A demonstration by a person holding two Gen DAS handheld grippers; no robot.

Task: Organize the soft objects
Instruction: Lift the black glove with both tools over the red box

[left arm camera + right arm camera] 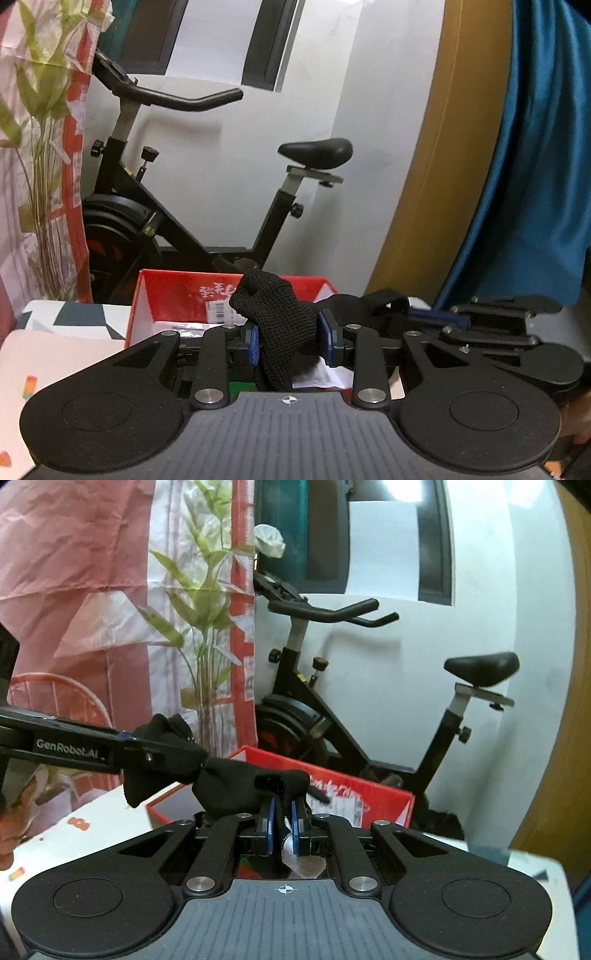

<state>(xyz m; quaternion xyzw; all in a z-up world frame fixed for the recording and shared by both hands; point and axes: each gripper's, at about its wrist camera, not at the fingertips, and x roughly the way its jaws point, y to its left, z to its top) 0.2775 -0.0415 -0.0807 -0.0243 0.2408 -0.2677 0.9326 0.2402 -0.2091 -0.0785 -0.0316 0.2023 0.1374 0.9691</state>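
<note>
Both grippers are pinching one black knit cloth (280, 325) above the red box (177, 291): left gripper (289, 338) clamping a thick bunch, right gripper (282, 825) nearly closed on a thin edge.

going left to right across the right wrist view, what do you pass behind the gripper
pink patterned cloth → leafy plant → exercise bike handlebars → bike saddle → wooden door edge
</note>
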